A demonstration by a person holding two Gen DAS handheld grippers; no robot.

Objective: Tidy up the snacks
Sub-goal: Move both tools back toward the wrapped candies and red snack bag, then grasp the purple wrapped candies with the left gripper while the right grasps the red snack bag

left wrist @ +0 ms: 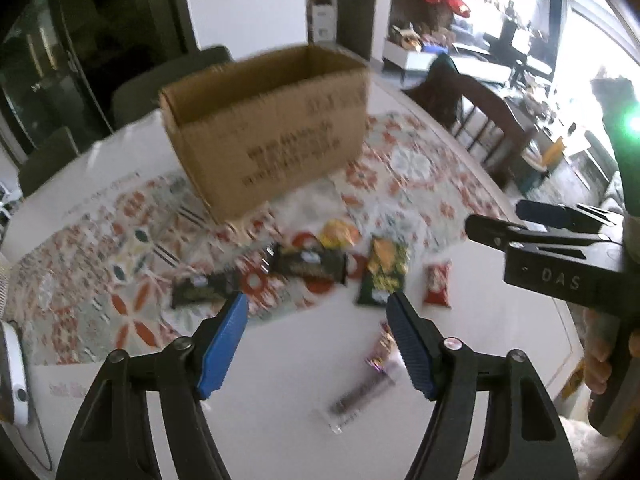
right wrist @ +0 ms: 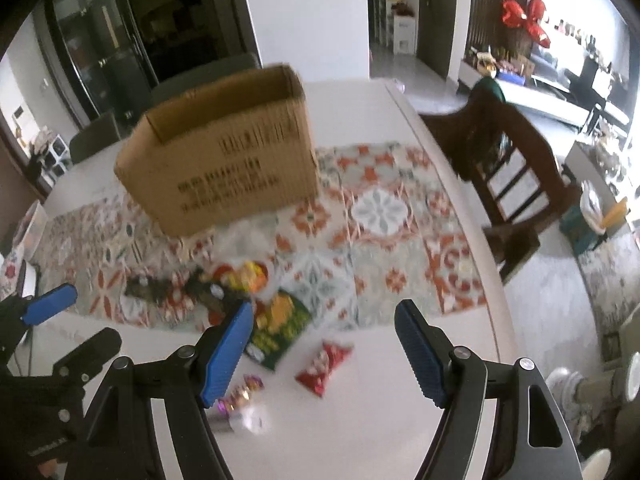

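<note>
Both reaching down toward snacks, nothing picked yet.

Left to right in left wrist view:
- dark bar at 9 o'clock of the cluster, on patterned mat
- second dark bar centre
- green pack, then red pack at 3 o'clock on bare table
- silver-purple stick at 6 o'clock, nearest

Left gripper released, empty, above stick. Right gripper released, empty, over red pack.

Cardboard box open-topped at 12 o'clock, likely destination.

Advice: drop straight, straddle one pack only, pinch across narrow width, avoid dragging neighbours; blur heavy, slow before closing.
</note>
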